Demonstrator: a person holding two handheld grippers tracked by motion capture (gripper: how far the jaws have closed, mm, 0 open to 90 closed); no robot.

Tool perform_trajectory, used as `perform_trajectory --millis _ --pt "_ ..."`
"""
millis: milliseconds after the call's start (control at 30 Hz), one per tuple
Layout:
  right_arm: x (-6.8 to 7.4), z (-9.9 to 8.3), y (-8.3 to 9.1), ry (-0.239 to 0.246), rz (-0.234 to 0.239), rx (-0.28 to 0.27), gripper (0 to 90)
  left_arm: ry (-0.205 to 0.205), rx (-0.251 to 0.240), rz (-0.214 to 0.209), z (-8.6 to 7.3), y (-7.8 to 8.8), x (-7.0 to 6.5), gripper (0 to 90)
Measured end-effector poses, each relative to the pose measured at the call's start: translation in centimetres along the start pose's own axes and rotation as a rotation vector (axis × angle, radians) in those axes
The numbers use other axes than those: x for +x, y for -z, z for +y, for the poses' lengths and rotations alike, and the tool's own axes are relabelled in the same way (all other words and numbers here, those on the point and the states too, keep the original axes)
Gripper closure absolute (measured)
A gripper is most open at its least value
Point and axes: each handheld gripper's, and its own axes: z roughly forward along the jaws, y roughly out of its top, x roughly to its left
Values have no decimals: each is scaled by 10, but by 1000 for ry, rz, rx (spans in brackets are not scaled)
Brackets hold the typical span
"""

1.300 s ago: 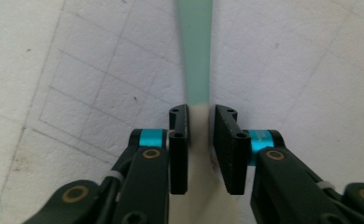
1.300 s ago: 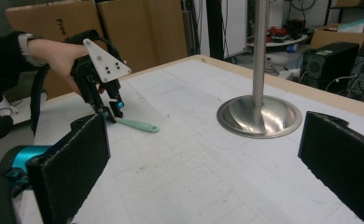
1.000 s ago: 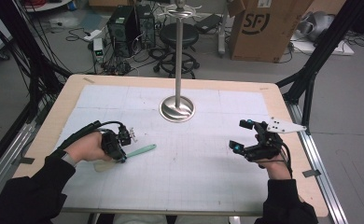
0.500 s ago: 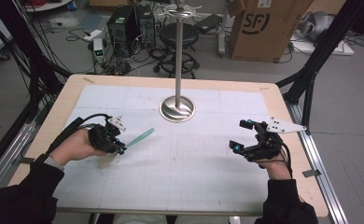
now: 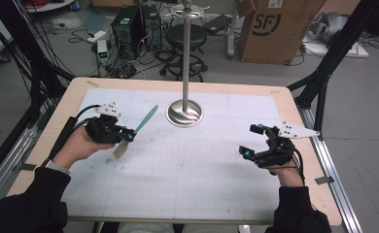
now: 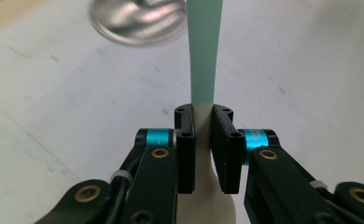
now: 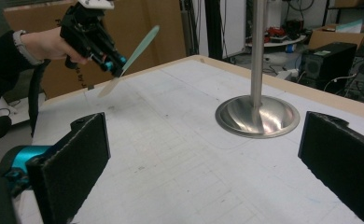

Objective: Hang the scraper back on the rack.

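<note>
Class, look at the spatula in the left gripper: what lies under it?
Under the spatula, held clear by the left gripper, lies the white gridded mat. The gripper hides the patch beneath its middle.

A fixed high camera looks forward and down over the white-topped wooden bench (image 5: 178,194), while both claw cameras ride low, sharing the round steel stand base (image 7: 257,116).

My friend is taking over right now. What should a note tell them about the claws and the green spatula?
Left claw: shut on the spatula where the green handle meets the pale blade, held off the table with the handle pointing toward the metal stand.
Right claw: open, holding nothing, low over the right side of the table, facing the stand's base.
Done: the spatula is picked up.
Left: probably taking it to the stand, whose top has hooks; hanging looks likely but is unconfirmed.
</note>
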Motion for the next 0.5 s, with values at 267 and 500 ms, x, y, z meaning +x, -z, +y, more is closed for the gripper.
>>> perform_trajectory --millis 267,500 --pt "0 0 1 -5 0 -1 9 65 -204 -26 17 4 6 805" --pt "-1 0 2 -4 2 -8 9 109 -269 -65 33 1 12 805"
